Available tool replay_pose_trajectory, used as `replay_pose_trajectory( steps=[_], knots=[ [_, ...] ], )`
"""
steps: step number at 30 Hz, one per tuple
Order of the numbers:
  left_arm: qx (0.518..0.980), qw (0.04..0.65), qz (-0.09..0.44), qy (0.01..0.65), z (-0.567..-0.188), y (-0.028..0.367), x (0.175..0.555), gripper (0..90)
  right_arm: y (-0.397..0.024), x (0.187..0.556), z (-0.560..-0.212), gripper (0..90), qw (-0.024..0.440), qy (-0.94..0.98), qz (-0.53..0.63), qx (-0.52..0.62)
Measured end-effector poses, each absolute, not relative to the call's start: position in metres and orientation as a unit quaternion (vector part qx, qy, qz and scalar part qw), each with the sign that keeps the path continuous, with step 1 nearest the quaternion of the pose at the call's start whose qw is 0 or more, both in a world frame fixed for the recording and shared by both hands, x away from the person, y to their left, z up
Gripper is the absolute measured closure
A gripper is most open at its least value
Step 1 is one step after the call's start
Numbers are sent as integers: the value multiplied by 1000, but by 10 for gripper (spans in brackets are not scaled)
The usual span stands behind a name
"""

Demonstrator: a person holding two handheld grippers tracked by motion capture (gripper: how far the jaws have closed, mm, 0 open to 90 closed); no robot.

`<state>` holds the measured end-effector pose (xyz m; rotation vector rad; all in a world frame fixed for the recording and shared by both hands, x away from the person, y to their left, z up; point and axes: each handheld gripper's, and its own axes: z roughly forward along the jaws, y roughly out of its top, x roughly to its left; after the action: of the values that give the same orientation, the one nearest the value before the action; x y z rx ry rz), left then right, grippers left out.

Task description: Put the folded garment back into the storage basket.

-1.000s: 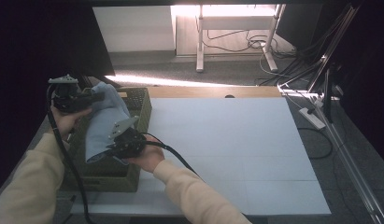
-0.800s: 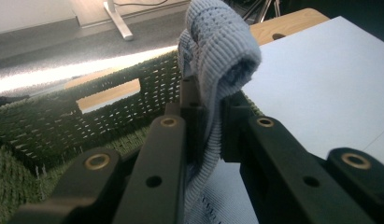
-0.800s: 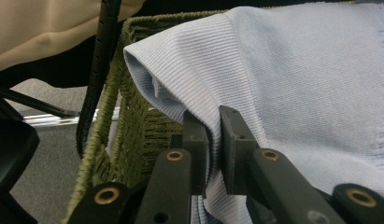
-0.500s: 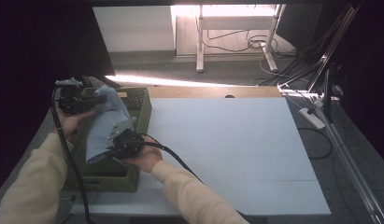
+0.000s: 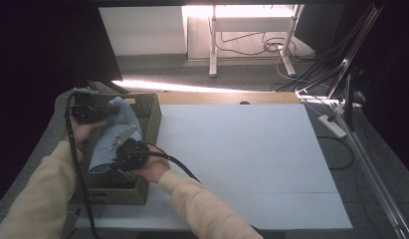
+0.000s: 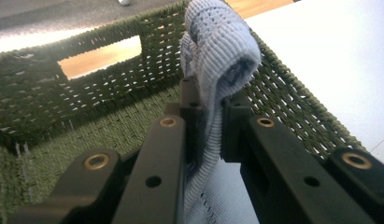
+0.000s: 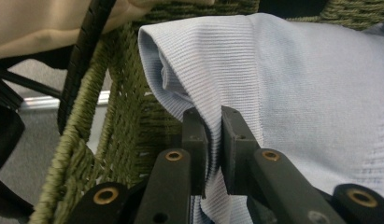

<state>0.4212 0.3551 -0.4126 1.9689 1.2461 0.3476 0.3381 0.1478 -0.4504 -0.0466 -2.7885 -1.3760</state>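
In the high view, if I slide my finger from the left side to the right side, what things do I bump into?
Left tongs → light blue cloth → green woven basket → white table mat → white power strip on the floor.

1. Hidden under the pale blue cloth (image 5: 115, 132) in the high view: most of the green woven basket (image 5: 150, 117) floor.
2. Covered by cloth and hand there: jaw tips of the right gripper (image 5: 126, 155) and left gripper (image 5: 95, 113).
3. Cut off by the bottom edge in both gripper views: the cloth's lower part.
4. Swallowed by darkness at the high view's left: whatever stands beyond the table (image 5: 242, 149).
5. Too blurred to identify: pale shape at the right gripper view's top left.
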Motion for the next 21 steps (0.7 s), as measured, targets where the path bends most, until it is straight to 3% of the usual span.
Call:
replay_pose_trajectory(
  steps=[12,13,15,16,21],
  knots=[
    [776,368,118,498,-429,352,433,779,158,337,-455,783,3,-918,-396,-1],
    [776,367,115,500,-432,351,435,715,159,337,-455,748,-2,-919,-393,2],
    [779,346,109,511,-438,347,441,429,161,335,-457,582,-14,-922,-387,0],
    [778,333,110,521,-441,345,443,310,162,335,-457,579,-13,-924,-383,-5],
    [762,364,105,526,-440,350,441,241,149,335,-452,497,-6,-905,-425,-16]
  ],
)
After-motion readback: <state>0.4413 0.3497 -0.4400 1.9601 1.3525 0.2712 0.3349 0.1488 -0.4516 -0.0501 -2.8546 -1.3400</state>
